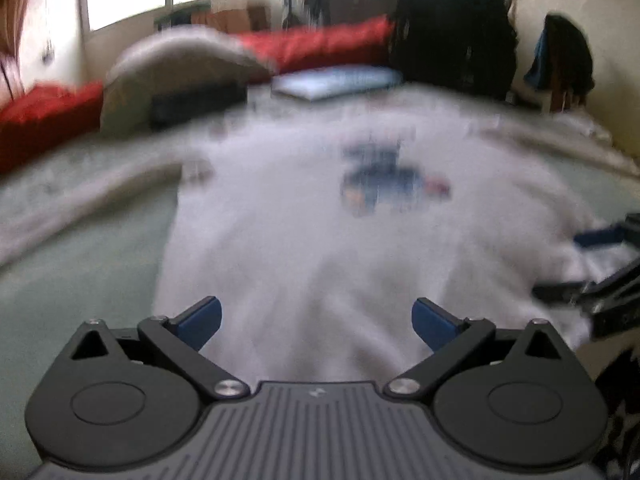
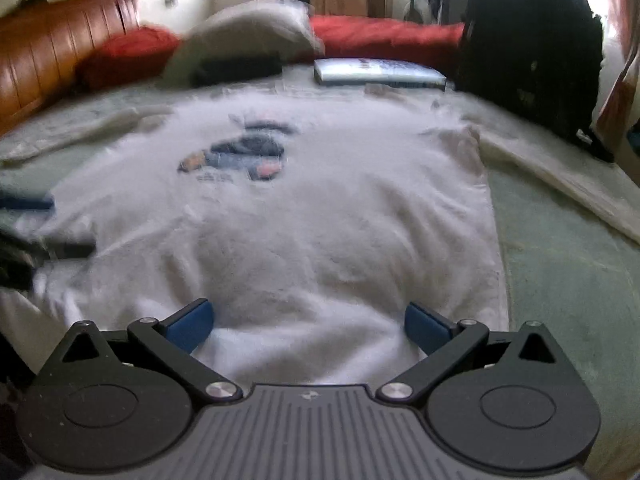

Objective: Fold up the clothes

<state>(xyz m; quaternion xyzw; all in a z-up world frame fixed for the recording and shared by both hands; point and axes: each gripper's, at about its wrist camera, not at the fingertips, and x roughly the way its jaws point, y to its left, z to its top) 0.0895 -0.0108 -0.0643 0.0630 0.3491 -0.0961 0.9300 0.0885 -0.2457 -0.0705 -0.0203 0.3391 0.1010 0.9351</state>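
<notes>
A white T-shirt (image 1: 304,240) with a blue printed picture on its chest (image 1: 384,180) lies spread flat on a pale green bed cover (image 1: 80,264). The same white T-shirt (image 2: 304,224) fills the middle of the right wrist view, print (image 2: 244,156) toward the far end. My left gripper (image 1: 316,322) hovers open over the shirt's near hem, nothing between its blue pads. My right gripper (image 2: 308,326) is open too, above the near hem further right. The right gripper (image 1: 600,264) also shows at the left view's right edge; the left gripper (image 2: 28,224) shows at the right view's left edge. Both views are motion-blurred.
At the bed's far end lie a grey pillow (image 2: 248,32), red cushions (image 2: 384,36), a dark flat object (image 2: 236,66) and a light blue folded item (image 2: 376,70). A large black bag (image 2: 528,40) stands at the far right. A brown headboard (image 2: 48,52) runs along the left.
</notes>
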